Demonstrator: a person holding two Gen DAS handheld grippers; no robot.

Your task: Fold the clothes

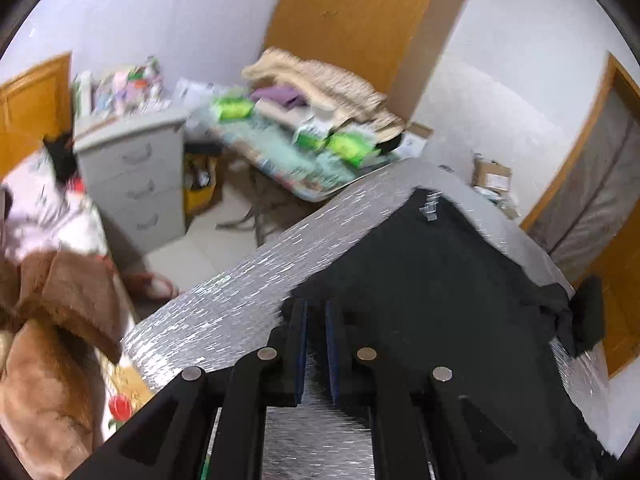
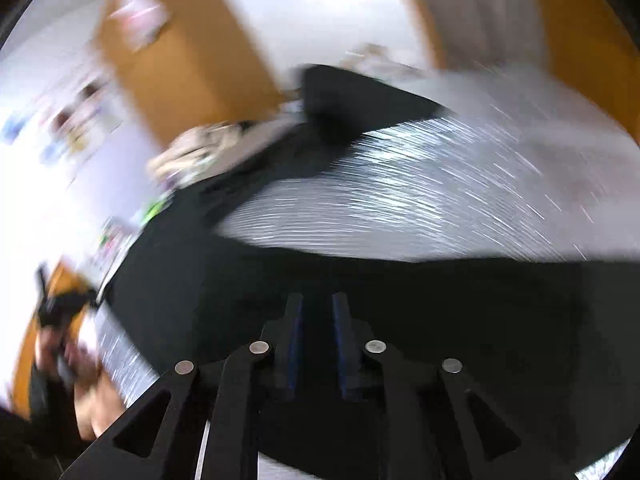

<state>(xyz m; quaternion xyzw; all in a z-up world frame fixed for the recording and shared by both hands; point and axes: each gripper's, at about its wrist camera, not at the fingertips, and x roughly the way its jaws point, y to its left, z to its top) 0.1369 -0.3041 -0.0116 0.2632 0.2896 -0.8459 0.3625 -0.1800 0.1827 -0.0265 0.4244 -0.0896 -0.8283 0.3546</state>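
In the left wrist view, the left gripper (image 1: 316, 312) sits at 6 o'clock over the near edge of the garment (image 1: 420, 264), which lies on the work surface (image 1: 224, 288) and reaches toward 1 o'clock. Beyond the surface, at 12 o'clock, a cluttered folding table (image 1: 304, 168) stands on the floor. A drawer unit (image 1: 136, 176) is at 10 o'clock, left of that table. Bedding (image 1: 52, 320) lies at 8 o'clock. In the right wrist view, the right gripper (image 2: 318, 316) sits over the garment.
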